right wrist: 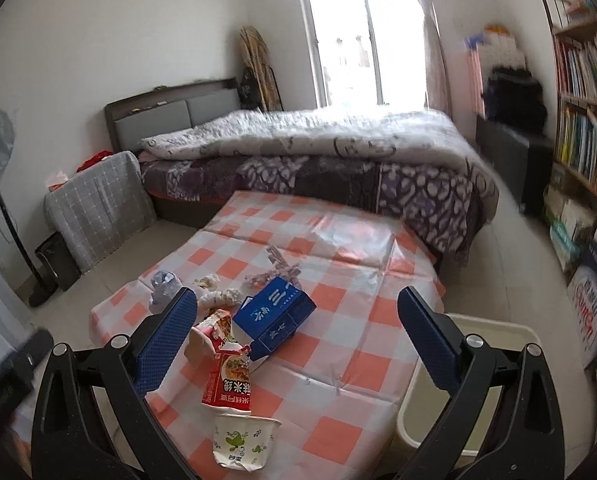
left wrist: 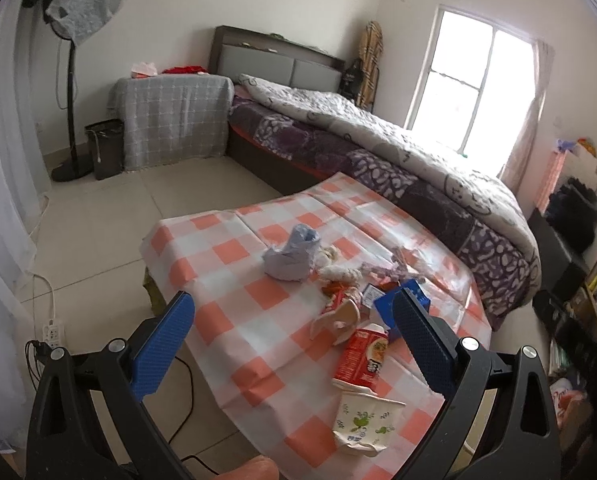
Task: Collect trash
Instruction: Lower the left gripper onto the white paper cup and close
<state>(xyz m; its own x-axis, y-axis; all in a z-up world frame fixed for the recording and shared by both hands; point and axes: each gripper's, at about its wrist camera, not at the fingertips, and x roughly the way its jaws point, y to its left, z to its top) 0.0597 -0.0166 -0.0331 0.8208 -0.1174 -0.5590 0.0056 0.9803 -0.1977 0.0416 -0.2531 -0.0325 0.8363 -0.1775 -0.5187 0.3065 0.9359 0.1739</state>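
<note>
Both grippers are up above the table right now and neither has anything in it. My left gripper has its jaws spread wide, nothing between the blue pads, and the same goes for my right gripper: released, fully apart, hanging over the checkered tablecloth.

The trash is all bunched on the near half of the table. Closest to me is a crushed paper cup with green leaf print, lying on its side with the mouth squashed. Touching its far end is a flattened red noodle carton, and just past that a torn red-and-white wrapper sits partly behind my right gripper's left finger in the right wrist view. A blue box lies right beside those, tilted, printed side up. Further back there's a crumpled pale blue plastic bag, a couple of whitish crumpled bits next to it, and a twisted clear wrapper behind the blue box.

Off the table's right edge, down on the floor, I can see a cream trash bin with its open top facing up, right under my right gripper's right finger. The bed sits behind the table, touching its far edge.
</note>
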